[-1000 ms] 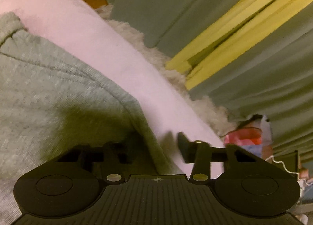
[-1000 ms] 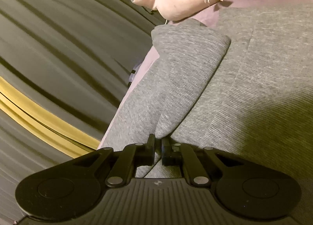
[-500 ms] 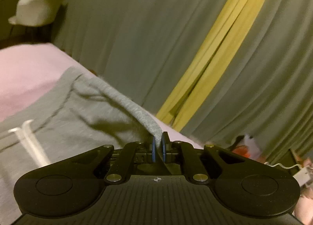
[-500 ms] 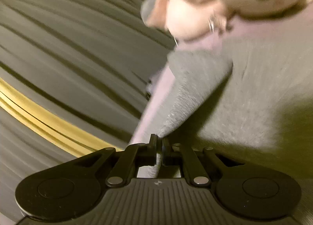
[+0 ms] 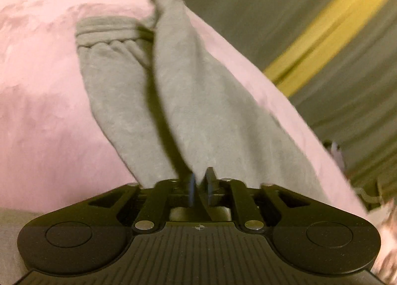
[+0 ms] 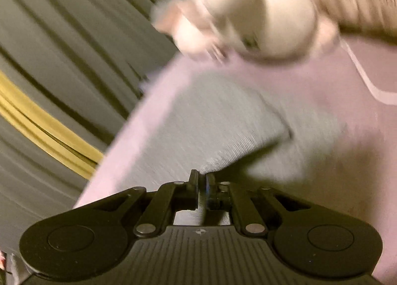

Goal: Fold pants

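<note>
Pink bed (image 5: pixel 44 116): grey pants (image 5: pixel 198 111) stretch ahead, pinched in left hand-held gripper (image 5: pixel 199 183) and right hand-held gripper (image 6: pixel 202 182)

Right gripper (image 6: pixel 202 180): we see its jaws closed on a fold of cloth.
Pants (image 6: pixel 223 131): grey knit, we find them lying on the cover, one edge drawn up into the jaws.
Bed cover (image 6: pixel 322 81): pale pink, under the pants.
Plush toy (image 6: pixel 248 12): blurred, beyond the pants.
Curtain (image 6: pixel 62 49): grey-green with a yellow band, at our left.
</note>
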{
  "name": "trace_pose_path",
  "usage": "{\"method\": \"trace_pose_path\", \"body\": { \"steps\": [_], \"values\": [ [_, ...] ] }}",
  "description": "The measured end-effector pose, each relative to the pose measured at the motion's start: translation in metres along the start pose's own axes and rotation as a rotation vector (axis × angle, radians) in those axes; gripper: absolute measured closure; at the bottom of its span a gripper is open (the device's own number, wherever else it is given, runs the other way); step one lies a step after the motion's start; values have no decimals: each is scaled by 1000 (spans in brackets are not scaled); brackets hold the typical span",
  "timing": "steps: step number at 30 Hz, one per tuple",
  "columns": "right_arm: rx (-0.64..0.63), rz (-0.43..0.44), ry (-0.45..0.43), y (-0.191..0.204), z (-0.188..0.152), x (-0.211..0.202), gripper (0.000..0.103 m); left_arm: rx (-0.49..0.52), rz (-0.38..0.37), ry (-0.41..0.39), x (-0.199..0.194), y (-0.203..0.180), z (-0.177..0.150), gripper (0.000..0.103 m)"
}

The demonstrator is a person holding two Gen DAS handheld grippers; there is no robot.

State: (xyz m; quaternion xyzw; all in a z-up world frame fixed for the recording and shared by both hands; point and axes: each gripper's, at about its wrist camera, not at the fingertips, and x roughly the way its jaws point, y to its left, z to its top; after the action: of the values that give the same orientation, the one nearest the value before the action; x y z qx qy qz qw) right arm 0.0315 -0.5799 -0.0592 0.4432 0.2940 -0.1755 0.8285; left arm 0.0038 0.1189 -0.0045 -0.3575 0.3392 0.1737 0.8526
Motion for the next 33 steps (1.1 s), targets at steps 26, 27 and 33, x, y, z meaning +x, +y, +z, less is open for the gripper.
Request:
{"method": "trace_pose_path", "body": {
  "steps": [26, 27, 33],
  "values": [
    [88, -30, 26, -2, 14, 30, 83, -27, 56, -109, 31, 51, 87, 88],
    [87, -43, 32, -3, 17, 31, 83, -31, 55, -100, 33, 50, 88, 88],
    [140, -71, 5, -9, 31, 29, 98, -52, 48, -76, 35, 51, 94, 90]
  ]
}}
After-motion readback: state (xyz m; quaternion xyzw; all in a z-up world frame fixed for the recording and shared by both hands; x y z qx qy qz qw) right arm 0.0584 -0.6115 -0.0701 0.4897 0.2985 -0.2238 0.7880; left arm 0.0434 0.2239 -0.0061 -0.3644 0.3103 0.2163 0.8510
